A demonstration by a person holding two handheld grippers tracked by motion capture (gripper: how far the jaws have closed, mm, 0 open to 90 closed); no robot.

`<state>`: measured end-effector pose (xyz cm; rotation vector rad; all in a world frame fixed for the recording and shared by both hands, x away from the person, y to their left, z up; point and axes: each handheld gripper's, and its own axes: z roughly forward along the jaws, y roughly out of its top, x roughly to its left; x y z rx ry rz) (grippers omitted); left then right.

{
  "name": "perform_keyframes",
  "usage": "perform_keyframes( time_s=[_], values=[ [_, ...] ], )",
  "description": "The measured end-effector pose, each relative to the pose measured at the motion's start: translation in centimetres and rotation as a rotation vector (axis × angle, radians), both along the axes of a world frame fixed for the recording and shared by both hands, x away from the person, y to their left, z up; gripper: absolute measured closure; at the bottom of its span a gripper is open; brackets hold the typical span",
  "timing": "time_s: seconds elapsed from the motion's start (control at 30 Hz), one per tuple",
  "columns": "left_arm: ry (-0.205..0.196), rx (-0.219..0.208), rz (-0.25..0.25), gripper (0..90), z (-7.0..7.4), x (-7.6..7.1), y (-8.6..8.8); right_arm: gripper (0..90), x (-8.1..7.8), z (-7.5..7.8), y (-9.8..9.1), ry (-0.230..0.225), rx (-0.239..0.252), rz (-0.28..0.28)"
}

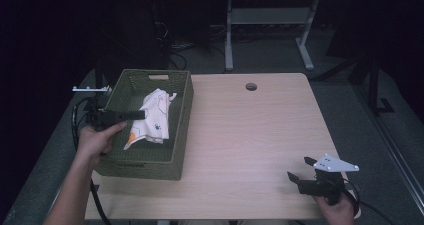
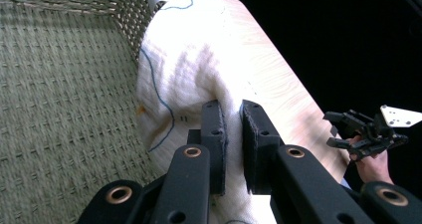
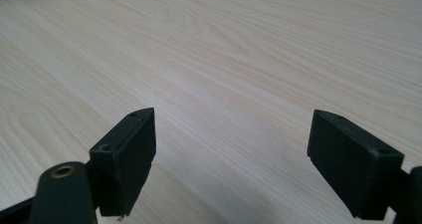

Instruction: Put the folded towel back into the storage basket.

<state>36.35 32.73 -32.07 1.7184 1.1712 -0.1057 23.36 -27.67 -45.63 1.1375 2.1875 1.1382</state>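
Nearest us, the right gripper (image 1: 300, 171) sits at the near right corner of the pale wood-grain table (image 1: 250, 135), jaws spread wide w/ nothing between them, just bare tabletop under the pads. Farther off on the left, our left gripper (image 1: 141, 114) reaches over the rim of the olive-green woven rectangular basket (image 1: 182, 105), jaws pressed together, pinching a fold of the white cloth w/ blue & orange print (image 1: 152, 117). That cloth lies inside the basket, draped toward its right wall.
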Motion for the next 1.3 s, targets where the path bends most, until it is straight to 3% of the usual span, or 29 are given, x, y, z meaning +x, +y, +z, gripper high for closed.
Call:
perform_keyframes(
  time_s=[0.5,0.87,1.0,1.1,1.17,1.23,1.3],
  values=[
    [0.015,0.020,0.003,81.7,-1.0,1.3,1.0,18.9,0.1,-0.1,0.2,0.007,-0.009,-0.001],
    [0.028,0.122,-0.029,80.9,-1.6,2.4,0.8,18.9,0.0,-0.2,0.0,0.003,-0.011,0.003],
    [0.040,0.128,-0.019,81.0,-2.0,2.8,0.9,18.9,0.0,-0.2,0.0,0.003,-0.006,0.001],
    [0.024,0.140,-0.030,81.3,-2.1,3.1,0.8,18.9,0.0,-0.2,0.1,0.007,-0.008,0.001],
    [0.014,0.178,-0.036,81.3,-2.2,3.4,0.8,18.9,0.0,-0.3,0.1,0.009,-0.012,0.005],
    [0.009,0.218,-0.032,77.9,-2.4,3.9,0.8,18.9,0.1,-0.3,0.2,0.010,-0.019,0.008],
    [0.009,0.203,-0.023,71.9,-2.6,4.1,0.9,18.9,0.0,-0.3,0.3,0.010,-0.018,0.007]
  ],
)
